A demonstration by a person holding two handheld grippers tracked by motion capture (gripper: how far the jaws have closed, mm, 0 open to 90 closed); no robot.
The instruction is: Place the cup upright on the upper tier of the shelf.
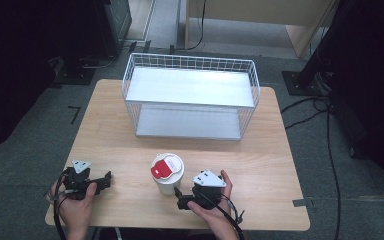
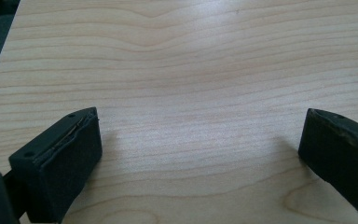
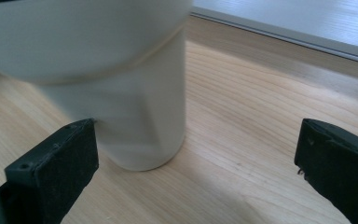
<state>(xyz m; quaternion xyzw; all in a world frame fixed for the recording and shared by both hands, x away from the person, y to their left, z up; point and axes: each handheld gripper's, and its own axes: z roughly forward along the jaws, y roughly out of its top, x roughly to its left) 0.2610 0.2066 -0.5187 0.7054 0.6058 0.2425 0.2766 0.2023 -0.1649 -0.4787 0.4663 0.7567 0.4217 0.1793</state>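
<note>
Approach stage, by my judgement. White cup [image 1: 168,175] stands upright on the surface [image 1: 130,150], near the wire basket [image 1: 190,95]. Right gripper [image 1: 184,202] beside it, jaws spread; left gripper [image 1: 105,181] likewise spread, empty. Next: centre the cup between the right jaws.

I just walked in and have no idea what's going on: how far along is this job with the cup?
Nothing looks done yet. The white cup stands on the table, outside the wire basket. In hand: the right claw is open beside it, not gripping. The left claw is open over bare wood. Grasping and moving remain.
</note>
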